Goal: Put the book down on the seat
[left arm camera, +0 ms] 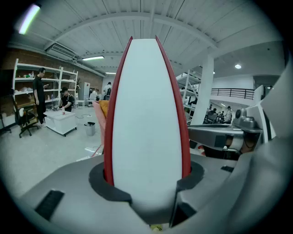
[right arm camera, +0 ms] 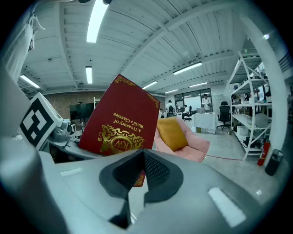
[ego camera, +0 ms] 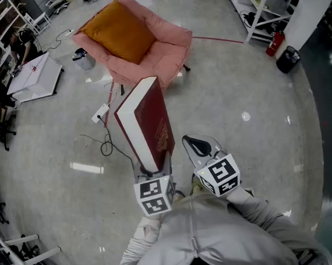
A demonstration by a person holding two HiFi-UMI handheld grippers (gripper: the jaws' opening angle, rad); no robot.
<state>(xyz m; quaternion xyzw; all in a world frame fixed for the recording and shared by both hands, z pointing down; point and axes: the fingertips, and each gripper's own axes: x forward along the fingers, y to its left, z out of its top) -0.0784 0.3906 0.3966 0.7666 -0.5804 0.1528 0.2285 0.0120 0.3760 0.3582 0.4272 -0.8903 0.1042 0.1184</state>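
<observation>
**Spotter:** Where is the book (ego camera: 148, 125)?

**Operator:** In my left gripper (ego camera: 152, 171). The jaws are clamped across the two red covers at the bottom end only, with the white page edge facing that gripper's camera. The rest of the volume stands up out of the grip, leaning forward. It is in the air, well apart from the pink armchair (ego camera: 162, 52).

**Spotter:** And your other hand?

**Operator:** My right gripper (ego camera: 199, 146) has its jaws together with nothing between them. It sits just beside the book and carries none of the weight.

**Spotter:** So what worries you?

**Operator:** Leverage, mostly. It looks thick and heavy, and I hold one end. If I swing it or tip it further, I judge it could pivot in the pads or slide out. The free ends of the covers could also splay open.

**Spotter:** Anything on the way?

**Operator:** Cables (ego camera: 106, 143) lie on the floor (ego camera: 237, 95) between me and the chair. Catching a foot there would jolt the grip.

**Spotter:** And the landing?

**Operator:** The orange cushion (ego camera: 118, 30) covers much of the chair. If I set the book on its slope or near the front edge, I expect it could slide off.
</observation>
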